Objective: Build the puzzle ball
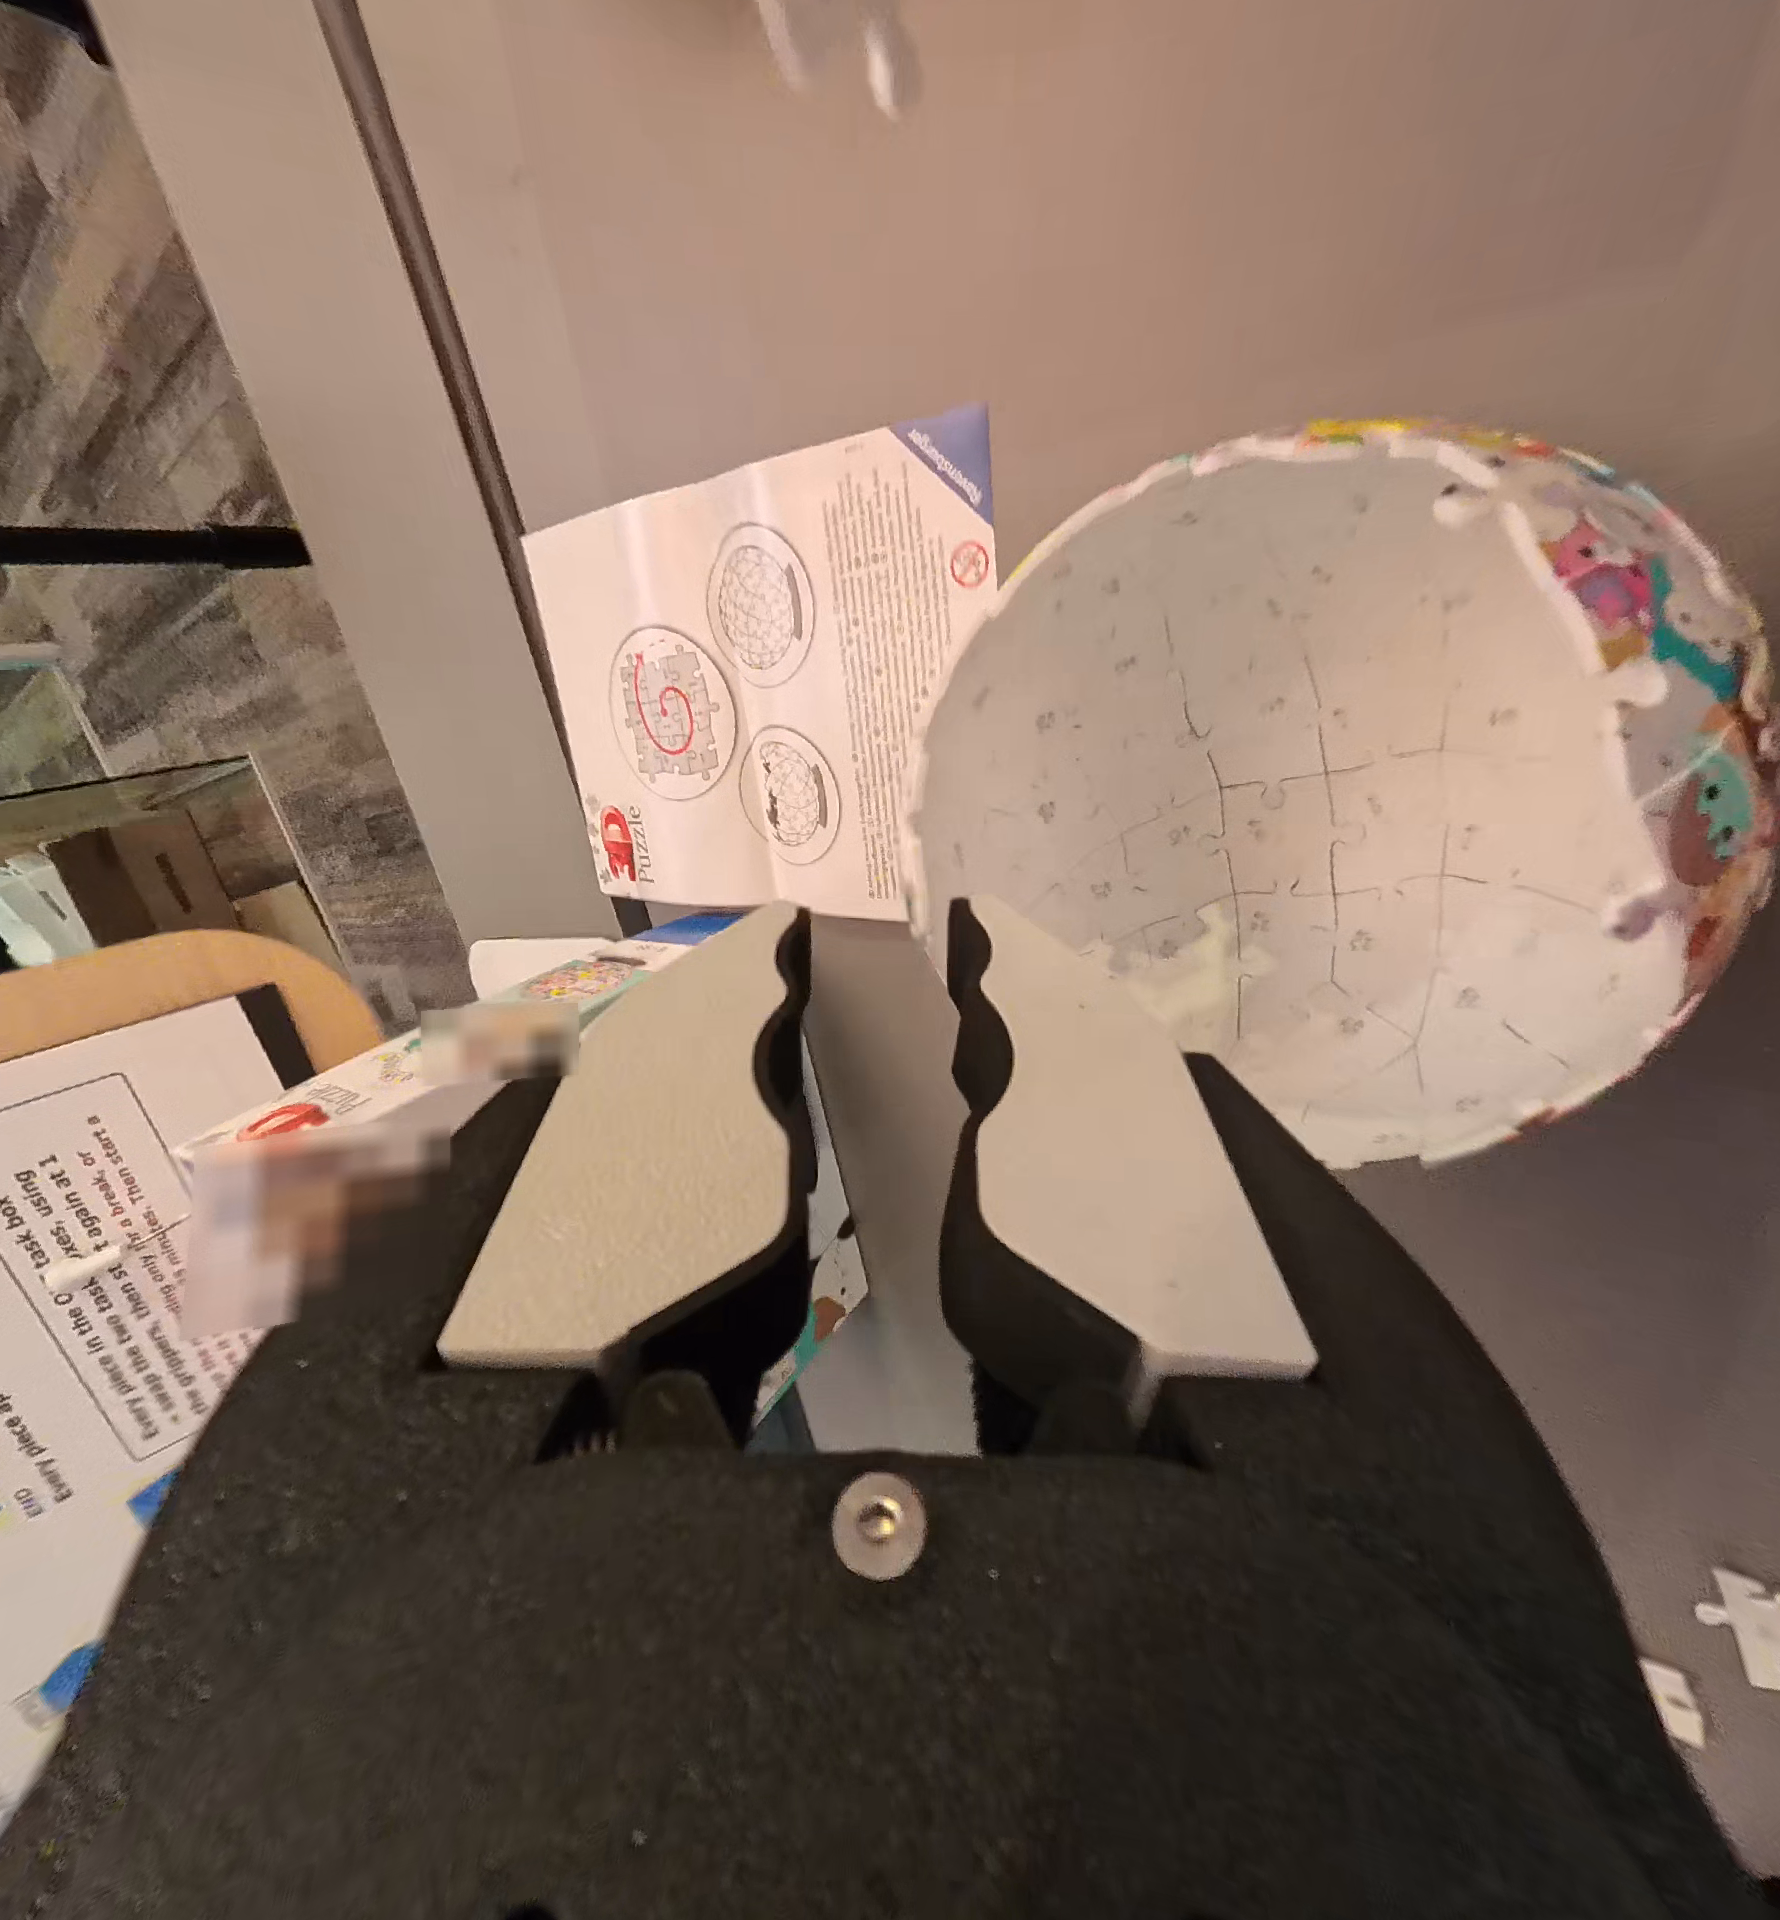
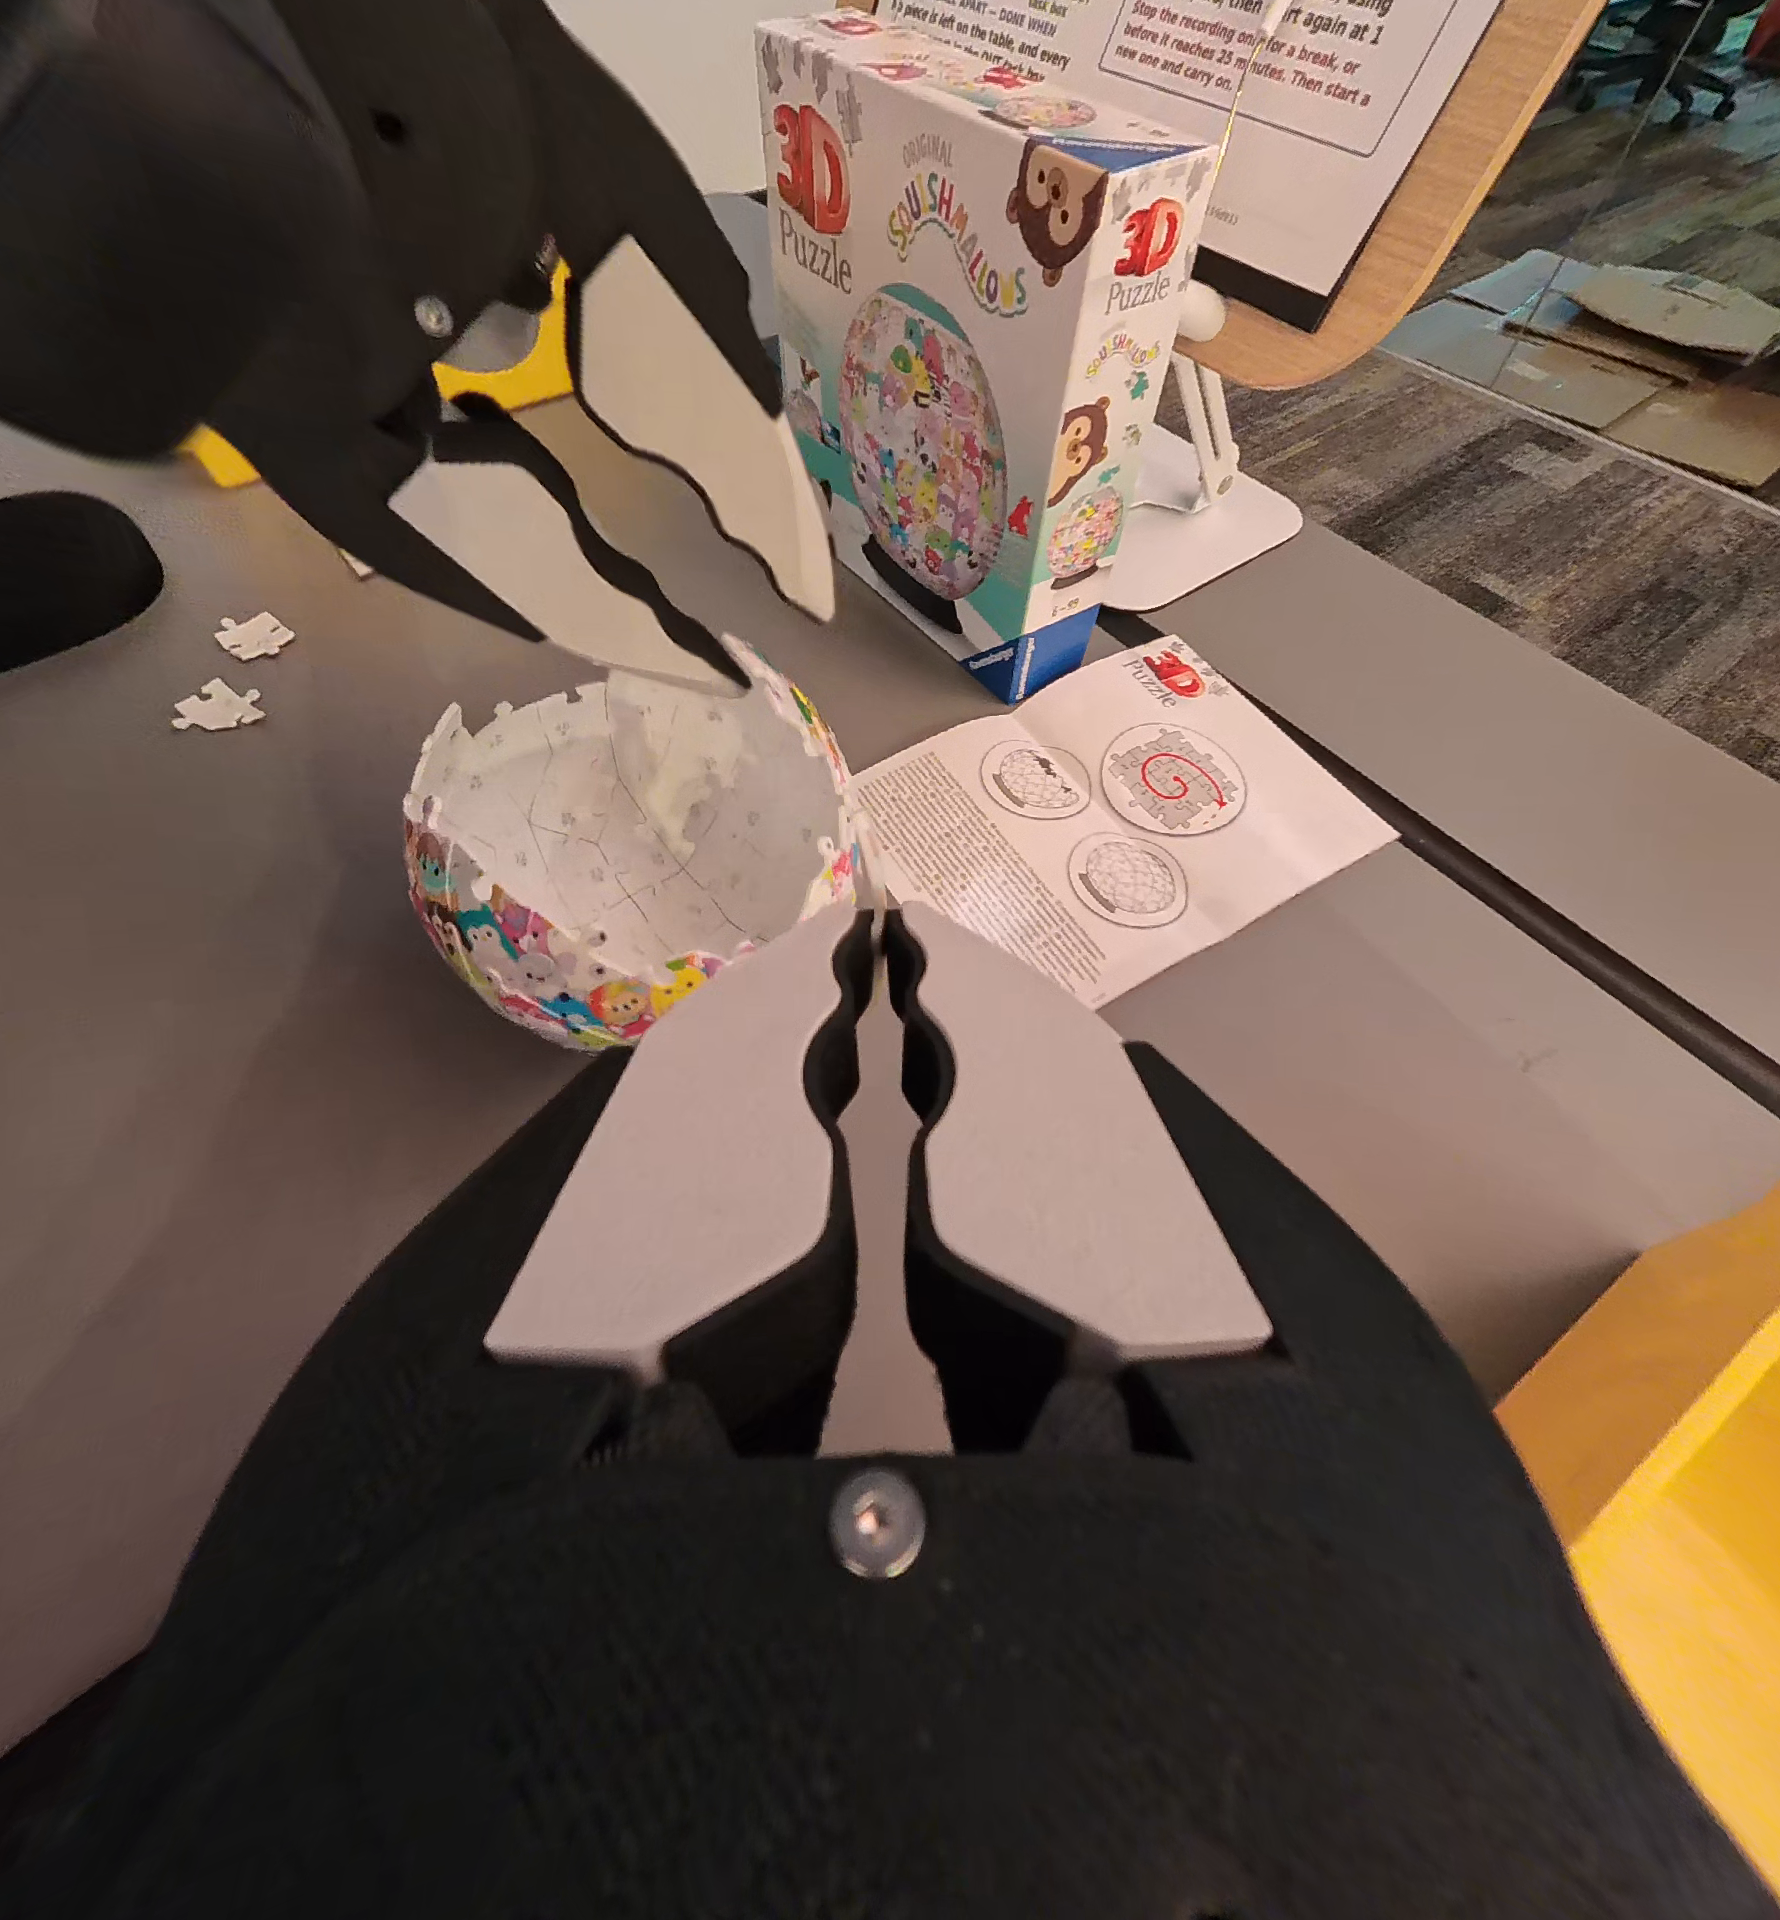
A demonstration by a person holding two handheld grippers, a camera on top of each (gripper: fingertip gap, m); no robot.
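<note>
While the half-built puzzle ball (image 2: 595, 862), a white-lined bowl of interlocked curved plastic pieces with a colourful cartoon outside, sits open side up on the grey surface (image 2: 190, 1039), the left tool (image 2: 761, 644) reaches down over its far rim. Its jaws stand a little apart; one fingertip seems to touch the rim, and I cannot tell whether it holds anything. The right tool (image 2: 881, 920) hovers just beside the near rim with its jaws almost together, only a thin pale sliver showing between the tips, perhaps a piece seen edge-on, though I cannot be sure.

Two loose white puzzle pieces (image 2: 231, 675) lie well apart from the ball, and the folded white instruction leaflet (image 2: 1104, 821) and the printed cardboard puzzle box (image 2: 969, 343) lie beyond it.

My judgement is that the step in hand is fitting a piece onto the rim. It would go best with the left tool steadying the shell lightly, since hard pressure could pop joints. The right tool should line tab to notch first, then press along the curve.
</note>
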